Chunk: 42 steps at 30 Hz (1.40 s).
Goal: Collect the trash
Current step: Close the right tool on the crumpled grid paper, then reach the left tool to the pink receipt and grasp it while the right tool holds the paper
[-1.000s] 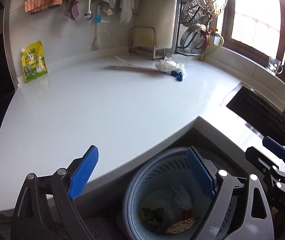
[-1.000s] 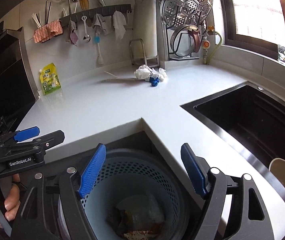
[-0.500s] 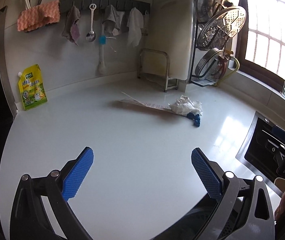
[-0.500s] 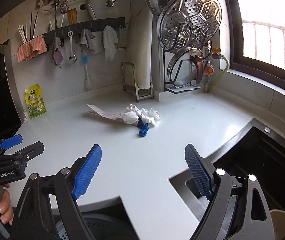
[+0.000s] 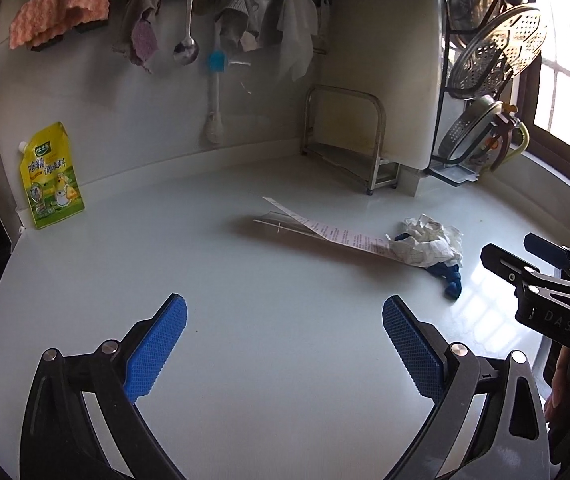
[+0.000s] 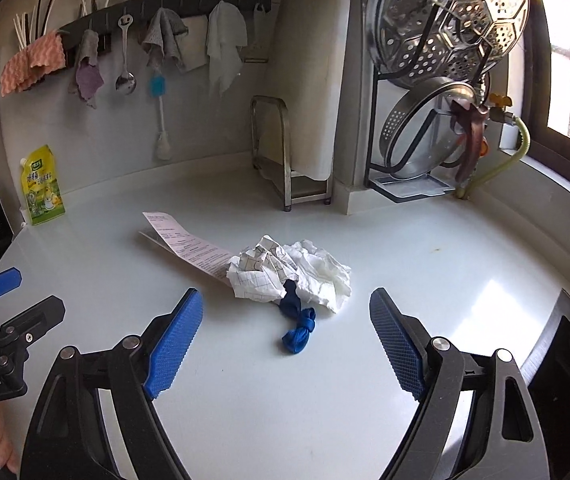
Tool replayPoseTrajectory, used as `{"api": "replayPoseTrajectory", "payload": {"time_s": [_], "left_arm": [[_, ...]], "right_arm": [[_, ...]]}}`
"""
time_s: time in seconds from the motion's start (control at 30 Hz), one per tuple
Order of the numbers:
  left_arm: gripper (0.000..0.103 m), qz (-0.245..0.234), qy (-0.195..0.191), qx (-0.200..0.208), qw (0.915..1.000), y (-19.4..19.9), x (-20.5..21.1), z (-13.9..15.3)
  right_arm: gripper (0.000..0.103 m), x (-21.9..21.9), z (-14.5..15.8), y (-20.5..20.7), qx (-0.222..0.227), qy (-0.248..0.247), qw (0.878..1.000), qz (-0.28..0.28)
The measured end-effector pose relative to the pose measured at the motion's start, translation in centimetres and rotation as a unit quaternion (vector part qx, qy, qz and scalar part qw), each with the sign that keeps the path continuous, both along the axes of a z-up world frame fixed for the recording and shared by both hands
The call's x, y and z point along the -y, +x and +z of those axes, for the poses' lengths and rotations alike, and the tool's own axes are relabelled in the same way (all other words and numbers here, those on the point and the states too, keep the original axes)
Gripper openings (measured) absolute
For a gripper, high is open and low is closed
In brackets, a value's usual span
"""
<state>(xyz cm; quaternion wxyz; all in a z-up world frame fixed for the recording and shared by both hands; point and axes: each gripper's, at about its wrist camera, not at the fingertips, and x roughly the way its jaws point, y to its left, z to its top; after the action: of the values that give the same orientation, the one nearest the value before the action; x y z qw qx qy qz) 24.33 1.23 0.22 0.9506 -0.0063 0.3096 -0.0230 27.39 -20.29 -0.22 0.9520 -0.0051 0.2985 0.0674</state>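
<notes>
The left gripper (image 5: 284,332) hovers spread wide over the glossy white tabletop (image 5: 245,280). Beyond it lie a long printed paper receipt (image 5: 325,232), crumpled white paper (image 5: 429,244) and a knotted blue scrap (image 5: 449,276).

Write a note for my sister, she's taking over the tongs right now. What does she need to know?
Left tongs: open, empty, over bare counter.
Right tongs: open, empty, pointed at the trash pile.
Trash, all on the counter and none gripped: long receipt, crumpled paper, blue knotted scrap at the pile's near edge, nearest the right tongs.
The bin is not in view now.
Left to do: grab each piece and bin it. The blue scrap looks easiest to start with.
</notes>
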Motion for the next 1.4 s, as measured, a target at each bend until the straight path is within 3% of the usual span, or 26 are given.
{"api": "replayPoseTrajectory", "payload": {"time_s": [0.33,0.67,0.77,0.87,1.17,1.4], "left_arm": [[0.096,0.005,-0.012,-0.026,0.9996,1.9,-0.7,-1.9],[0.096,-0.002,-0.022,-0.031,0.9993,1.8,-0.6,-2.2],[0.096,-0.004,-0.02,-0.031,0.9993,1.8,-0.4,-2.2],[0.096,-0.005,-0.019,-0.032,0.9993,1.8,-0.3,-2.2],[0.097,-0.004,-0.013,-0.03,0.9994,2.3,0.5,-1.8],[0.097,-0.006,-0.015,-0.04,0.9991,3.6,2.4,-1.7]], "right_arm": [[0.082,-1.9,-2.3,6.1,-0.04,-0.024,0.999,0.015],[0.08,-3.3,-3.7,8.5,-0.06,-0.068,0.996,0.008],[0.052,-3.9,-4.0,8.5,-0.062,-0.086,0.994,0.013],[0.044,-4.3,-4.3,8.4,-0.061,-0.098,0.993,0.015],[0.038,-2.1,-2.1,5.6,-0.021,-0.006,0.999,0.041],[0.038,2.1,-0.6,2.8,0.003,0.052,0.998,0.017]]}}
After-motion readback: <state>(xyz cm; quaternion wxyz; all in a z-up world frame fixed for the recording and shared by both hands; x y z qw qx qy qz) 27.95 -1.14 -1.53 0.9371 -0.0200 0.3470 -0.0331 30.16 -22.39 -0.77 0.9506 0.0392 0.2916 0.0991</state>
